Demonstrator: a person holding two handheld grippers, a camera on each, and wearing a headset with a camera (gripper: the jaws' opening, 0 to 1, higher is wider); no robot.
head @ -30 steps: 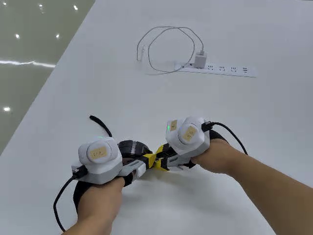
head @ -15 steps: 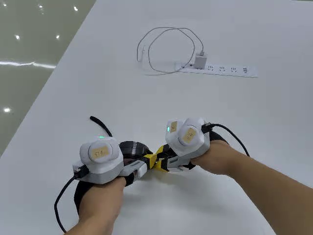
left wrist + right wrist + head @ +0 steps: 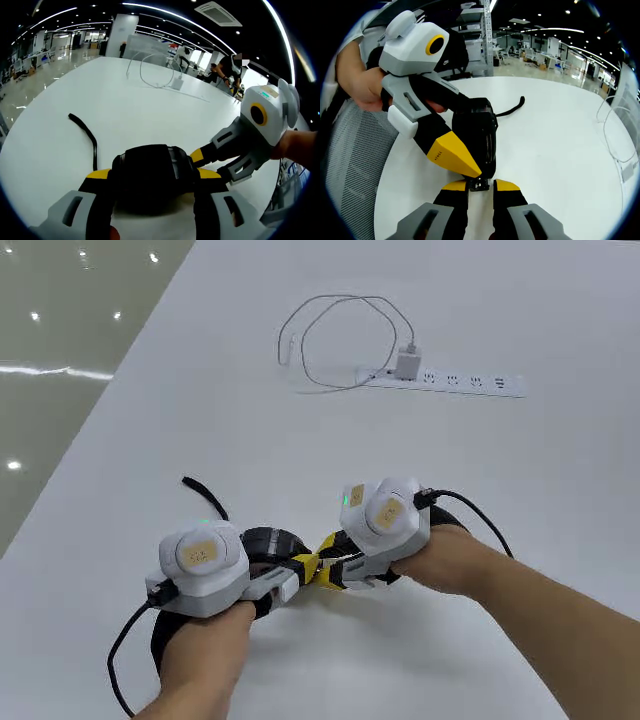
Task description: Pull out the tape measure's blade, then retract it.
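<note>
One black, round-cased tape measure (image 3: 270, 540) sits on the white worktable (image 3: 520, 490) close in front of the person, between the two grippers. The left gripper (image 3: 152, 184) has its yellow-tipped jaws spread wide and pressed against the two sides of the case, holding it. In the right gripper view the case's narrow edge, where the blade comes out, faces the right gripper (image 3: 480, 187). That gripper's jaws are drawn almost together on the small dark end hook of the blade (image 3: 480, 183). The blade's line therefore runs across the person, from the left gripper toward the right one, and hardly any blade shows between case and hook. One thin black strap (image 3: 205, 496) trails from the case onto the table on its far side. Well apart, further up the table, lie one white power strip (image 3: 460, 383), one white charger block (image 3: 408, 363) plugged into it, and one looped white cable (image 3: 345, 297).
</note>
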